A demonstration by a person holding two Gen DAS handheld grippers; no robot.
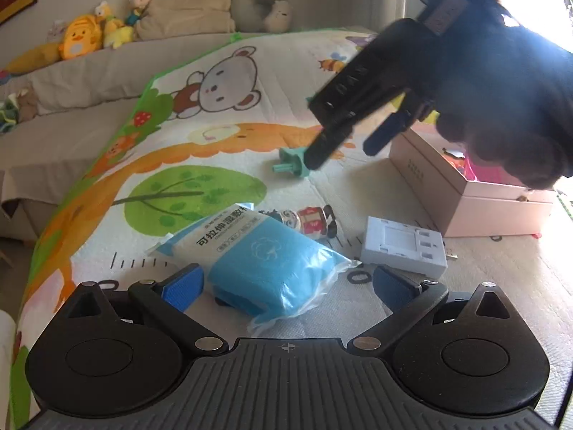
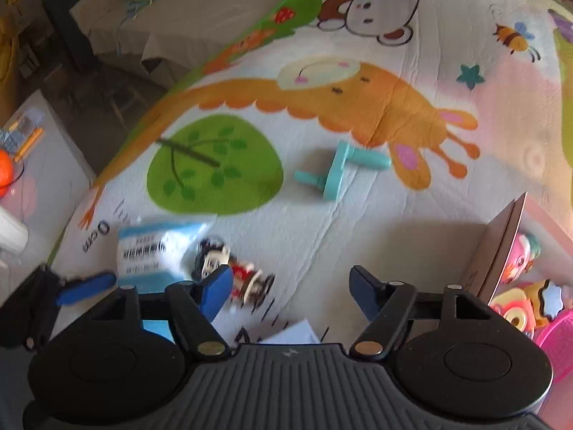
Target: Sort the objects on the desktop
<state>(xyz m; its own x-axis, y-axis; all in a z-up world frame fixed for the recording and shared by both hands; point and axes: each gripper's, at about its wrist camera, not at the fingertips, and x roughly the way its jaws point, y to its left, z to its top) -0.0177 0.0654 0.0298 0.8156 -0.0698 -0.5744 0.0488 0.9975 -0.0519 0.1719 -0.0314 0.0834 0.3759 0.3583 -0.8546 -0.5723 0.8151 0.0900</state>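
My left gripper [image 1: 284, 286] is open, its blue pads either side of a blue packet [image 1: 272, 261] of cotton pads lying on the cartoon play mat [image 1: 222, 143]. Behind the packet lie a small red and white figurine [image 1: 304, 220] and a white plastic switch plate [image 1: 404, 245]. My right gripper [image 2: 290, 294] is open and empty, held above the mat; it shows in the left wrist view [image 1: 343, 150] over a teal plastic handle [image 1: 290, 167]. The handle [image 2: 340, 170], figurine [image 2: 232, 268] and packet [image 2: 150, 247] show in the right wrist view.
An open pink box [image 1: 465, 193] with toys inside stands at the right; its lid edge [image 2: 501, 254] and toys [image 2: 523, 297] show in the right wrist view. Plush toys [image 1: 89, 36] and cushions line the sofa behind. A white side table [image 2: 32, 179] stands left.
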